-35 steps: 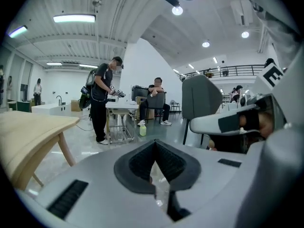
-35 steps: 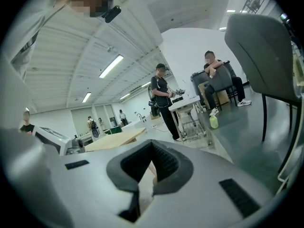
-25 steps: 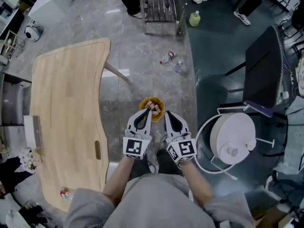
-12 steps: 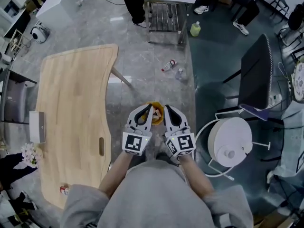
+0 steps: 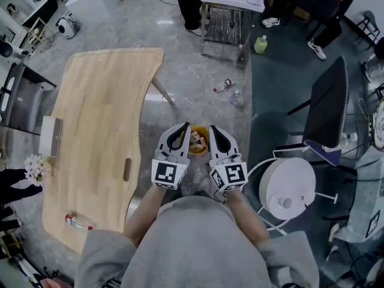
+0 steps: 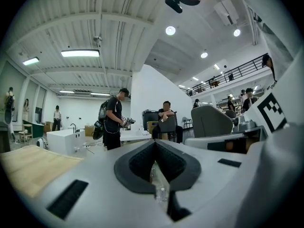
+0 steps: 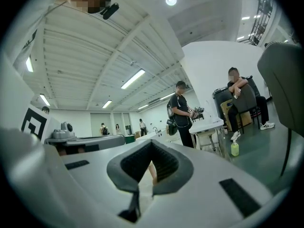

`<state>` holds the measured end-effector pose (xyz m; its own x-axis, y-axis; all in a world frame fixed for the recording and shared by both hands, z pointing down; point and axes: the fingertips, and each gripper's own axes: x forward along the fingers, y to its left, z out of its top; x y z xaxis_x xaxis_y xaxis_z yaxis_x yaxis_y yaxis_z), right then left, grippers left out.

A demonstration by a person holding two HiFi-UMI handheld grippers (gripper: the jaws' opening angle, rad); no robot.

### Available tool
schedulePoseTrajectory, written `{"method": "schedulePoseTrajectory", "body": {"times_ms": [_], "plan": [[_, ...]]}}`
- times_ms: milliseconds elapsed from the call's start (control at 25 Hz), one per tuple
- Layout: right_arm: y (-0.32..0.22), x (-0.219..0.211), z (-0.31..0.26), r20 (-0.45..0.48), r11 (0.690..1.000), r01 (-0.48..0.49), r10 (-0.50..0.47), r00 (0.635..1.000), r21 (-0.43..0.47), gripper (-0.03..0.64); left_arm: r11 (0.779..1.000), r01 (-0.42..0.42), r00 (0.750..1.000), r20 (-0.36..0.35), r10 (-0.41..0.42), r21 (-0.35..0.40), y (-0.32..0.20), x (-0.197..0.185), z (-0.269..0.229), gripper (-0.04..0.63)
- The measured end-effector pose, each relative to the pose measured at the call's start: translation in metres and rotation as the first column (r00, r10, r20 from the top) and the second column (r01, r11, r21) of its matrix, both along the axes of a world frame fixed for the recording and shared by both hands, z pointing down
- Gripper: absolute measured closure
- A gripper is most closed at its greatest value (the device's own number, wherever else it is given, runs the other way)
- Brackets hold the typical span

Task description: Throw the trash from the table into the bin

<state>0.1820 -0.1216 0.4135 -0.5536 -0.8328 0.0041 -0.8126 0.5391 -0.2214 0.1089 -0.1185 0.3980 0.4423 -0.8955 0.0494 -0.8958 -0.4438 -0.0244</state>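
Plainly, neither gripper carried anything. The left gripper (image 5: 185, 129) had its jaws pressed together on nothing, and the right gripper (image 5: 213, 131) was closed and empty in the same way. The two hung side by side over the orange bin (image 5: 203, 152), which stood on the floor near the wooden table (image 5: 96, 113).

Pale scraps lay inside the bin, so part of the job looked done. A small red-and-white item (image 5: 78, 222), possibly a tube or wrapper though too small to tell, lay on the table near the person's corner, well apart from the bin. By my reckoning it was the piece left to fetch. A grey box (image 5: 51, 135) sat at the table's far-left edge; whether it counted as trash was unclear. Two bottles (image 5: 223, 85) lay on the floor beyond the bin, off the table.
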Motion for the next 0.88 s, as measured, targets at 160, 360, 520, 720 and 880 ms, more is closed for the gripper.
{"method": "schedulePoseTrajectory", "body": {"times_ms": [160,360,520,720,880], "plan": [[0.010,-0.004,-0.005,0.002,0.999,0.048,-0.049,0.999,0.008,0.614,0.997,0.071,0.997,0.001,-0.071,0.006,0.012,-0.008,-0.003,0.591],[0.023,-0.016,-0.014,0.002,0.994,0.109,-0.109,0.994,0.028,0.614,0.989,0.144,0.990,0.004,-0.144,0.013,0.032,-0.024,-0.010,0.591],[0.039,-0.044,-0.019,0.009,0.986,0.162,-0.163,0.987,0.037,0.614,0.977,0.211,0.977,0.021,-0.211,0.021,0.055,-0.052,-0.014,0.591],[0.071,-0.094,-0.024,0.004,0.964,0.262,-0.262,0.965,0.043,0.614,0.953,0.302,0.952,0.032,-0.303,0.027,0.096,-0.095,-0.016,0.591],[0.107,-0.143,-0.027,0.003,0.934,0.356,-0.356,0.934,0.039,0.614,0.916,0.399,0.916,0.032,-0.400,0.023,0.142,-0.141,-0.016,0.591]]}}
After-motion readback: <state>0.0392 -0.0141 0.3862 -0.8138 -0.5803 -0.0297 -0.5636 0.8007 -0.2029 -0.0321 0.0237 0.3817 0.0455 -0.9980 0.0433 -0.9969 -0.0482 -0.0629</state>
